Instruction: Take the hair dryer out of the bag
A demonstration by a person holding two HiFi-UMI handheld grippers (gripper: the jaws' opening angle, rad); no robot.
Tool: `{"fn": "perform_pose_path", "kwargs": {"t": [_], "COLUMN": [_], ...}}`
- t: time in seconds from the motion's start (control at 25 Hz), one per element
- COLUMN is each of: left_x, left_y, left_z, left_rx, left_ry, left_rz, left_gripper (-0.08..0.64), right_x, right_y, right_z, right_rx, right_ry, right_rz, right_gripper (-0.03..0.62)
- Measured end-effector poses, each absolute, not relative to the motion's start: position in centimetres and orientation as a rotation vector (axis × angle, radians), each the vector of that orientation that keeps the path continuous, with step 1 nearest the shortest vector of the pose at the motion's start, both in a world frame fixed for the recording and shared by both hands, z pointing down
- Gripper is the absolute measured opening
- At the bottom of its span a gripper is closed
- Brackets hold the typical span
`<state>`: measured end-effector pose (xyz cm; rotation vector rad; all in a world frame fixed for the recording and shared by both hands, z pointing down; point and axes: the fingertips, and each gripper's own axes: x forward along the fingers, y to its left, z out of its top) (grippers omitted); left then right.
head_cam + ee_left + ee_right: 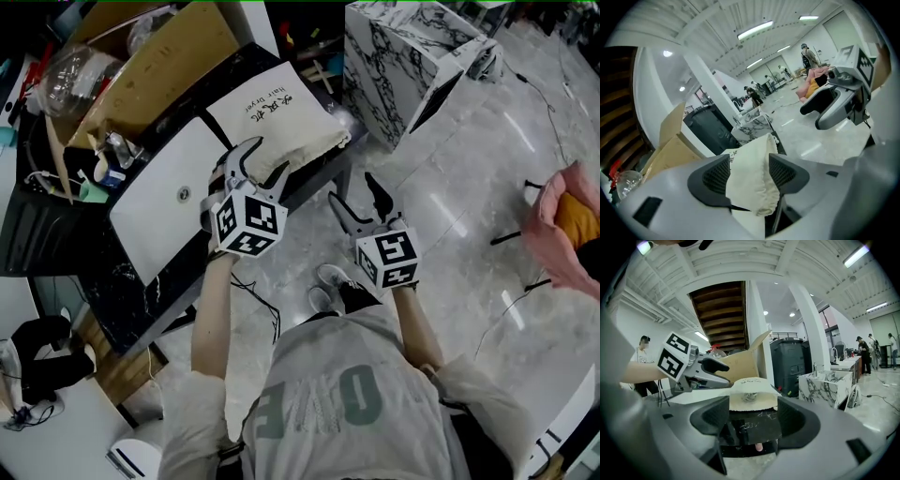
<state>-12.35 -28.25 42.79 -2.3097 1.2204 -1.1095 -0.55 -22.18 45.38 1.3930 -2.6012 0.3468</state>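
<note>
A cream drawstring bag [281, 117] with black print lies on the black table [112, 281]; the hair dryer itself is not visible. My left gripper [270, 157] sits at the bag's near gathered end. In the left gripper view the bag [754, 154] lies between the wide-apart pads [715, 176], which do not visibly squeeze it. My right gripper [353, 192] hangs open and empty over the floor, just off the table's edge. It points at the bag's puckered mouth [749, 397], and the left gripper [710, 366] shows beside the bag.
A white panel [173, 197] lies on the table left of the bag, with a cardboard box [159, 56] and clutter behind. A marble-patterned block [403, 56] stands on the floor to the right. Cables cross the floor, and a pink bundle [562, 225] is at far right.
</note>
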Motion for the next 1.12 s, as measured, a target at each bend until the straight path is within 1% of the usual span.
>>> {"fn": "perform_pose_path", "kwargs": {"t": [0.12,0.32,0.48,0.56,0.72,0.88,1.12], "left_x": [-12.4,-12.3,-12.4,-12.5,-12.9,-13.0,-13.3], "left_y": [-29.6,-29.9,-30.3,-30.6,-30.8,-31.1,-32.0], "left_z": [44.7,48.3,49.6,49.9,49.9,49.3,46.4], "left_rx": [-2.390,-2.421,-2.396,-2.381,-2.358,-2.341,-2.344], "left_ry": [1.200,1.117,1.114,1.124,1.155,1.174,1.264], "left_rz": [-1.179,-1.350,-1.409,-1.422,-1.431,-1.421,-1.322], "left_gripper": [0.262,0.257,0.241,0.217,0.134,0.070,0.052], "right_x": [-0.6,0.4,0.8,0.8,0.6,0.6,0.3], "right_y": [-22.3,-22.5,-22.5,-22.5,-22.3,-22.5,-22.9], "right_z": [45.7,46.5,47.1,47.5,48.0,48.0,47.4], "right_rx": [1.380,1.393,1.395,1.390,1.377,1.372,1.362], "right_ry": [-2.601,-2.587,-2.580,-2.576,-2.572,-2.577,-2.594], "right_rz": [0.366,0.405,0.427,0.438,0.452,0.449,0.432], "right_gripper": [0.313,0.313,0.313,0.313,0.313,0.313,0.313]}}
